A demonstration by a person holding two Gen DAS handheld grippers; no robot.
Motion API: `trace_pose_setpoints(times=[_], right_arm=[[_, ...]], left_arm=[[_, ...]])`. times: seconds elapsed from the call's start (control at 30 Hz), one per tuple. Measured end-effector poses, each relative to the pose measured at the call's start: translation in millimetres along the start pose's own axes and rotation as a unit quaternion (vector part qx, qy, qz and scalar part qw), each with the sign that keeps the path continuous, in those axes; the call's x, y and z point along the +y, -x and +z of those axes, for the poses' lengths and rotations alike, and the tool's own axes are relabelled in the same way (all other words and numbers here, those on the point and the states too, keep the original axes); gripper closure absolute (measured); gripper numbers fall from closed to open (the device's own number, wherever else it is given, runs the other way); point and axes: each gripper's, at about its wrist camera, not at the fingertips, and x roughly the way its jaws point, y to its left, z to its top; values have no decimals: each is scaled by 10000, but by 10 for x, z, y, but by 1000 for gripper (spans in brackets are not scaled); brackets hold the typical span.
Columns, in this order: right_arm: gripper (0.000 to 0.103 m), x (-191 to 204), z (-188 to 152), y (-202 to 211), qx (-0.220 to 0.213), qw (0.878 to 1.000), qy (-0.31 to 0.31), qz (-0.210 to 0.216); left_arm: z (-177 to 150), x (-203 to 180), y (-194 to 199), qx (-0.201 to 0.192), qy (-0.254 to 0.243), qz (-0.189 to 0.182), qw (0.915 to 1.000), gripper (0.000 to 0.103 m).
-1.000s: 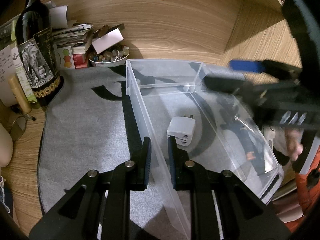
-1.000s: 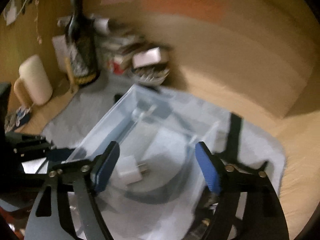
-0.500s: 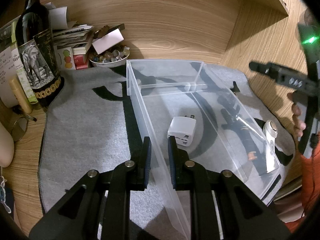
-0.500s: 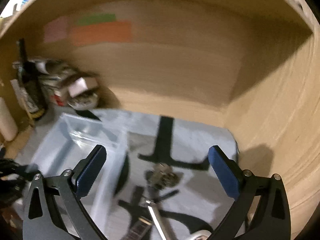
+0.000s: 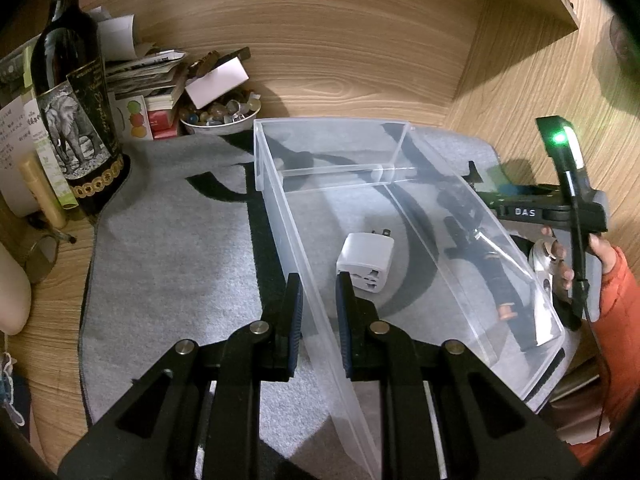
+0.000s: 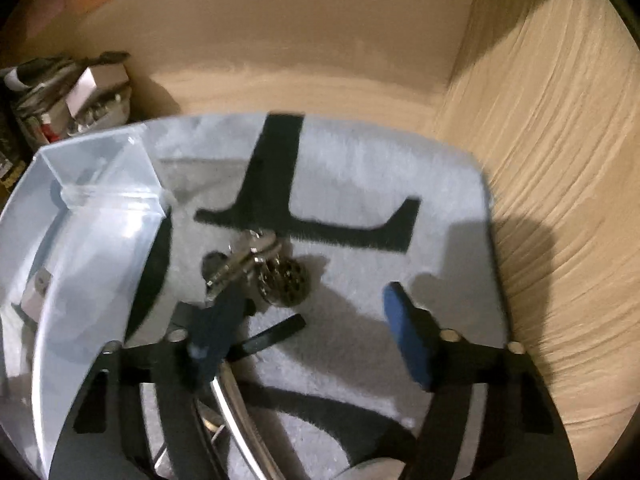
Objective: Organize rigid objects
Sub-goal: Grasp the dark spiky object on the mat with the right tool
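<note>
Clamping the near stretch of the clear plastic bin's [image 5: 320, 344] left wall, the left gripper [image 5: 318, 316] has one blue pad outside and one inside, both pressed to the plastic. That bin sits on a grey mat [image 5: 168, 264] with black markings, spread over the wooden desk [image 5: 40, 360], and a clear divider closes off a small compartment at its far end. In the large near compartment lies a white plug adapter [image 5: 366, 262], close to the left wall and just beyond the inner pad, its prongs pointing toward the far end. Along the desk's far-left corner stand a dark bottle [image 5: 76, 120] with an elephant label, a stack of booklets [image 5: 148, 80] and a bowl of small stones [image 5: 220, 114]. Outside the bin's right wall, toward the mat's right edge, the right gripper [image 6: 308, 332] hangs over the mat with its jaws closing and nothing yet pinched between them. Just beyond its left finger lies a bunch of keys [image 6: 260, 268] on a round metal fob, resting on the mat beside the bin's far right corner; blur hides finer detail. A long chrome-and-black tool [image 6: 236, 400] lies under that gripper, partly covered by it.
</note>
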Motion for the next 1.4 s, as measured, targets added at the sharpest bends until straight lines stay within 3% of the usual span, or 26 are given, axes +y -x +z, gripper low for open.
trace_pose_setpoints(times=[0.23,0.43,0.6,0.9,1.4], right_arm=[[44,-13,21,-113,104,9999,-19,124],[79,54,53,-154,171,9991,103,371],[80,173,24,-47,-33,9993,336,133],[80,270,89,253,-521,9973,497,111],[80,787,343,739,-1237,9851,818,865]], left_arm=[[-3,-7,-6,4,-12,20,10000,87],[-1,-13,-6,1,-13,21,10000,87],[0,-16,-7,1,-11,22,10000,87],[0,-19,-7,0,-8,28,10000,87],[0,-25,-8,5,1,32,10000,87]])
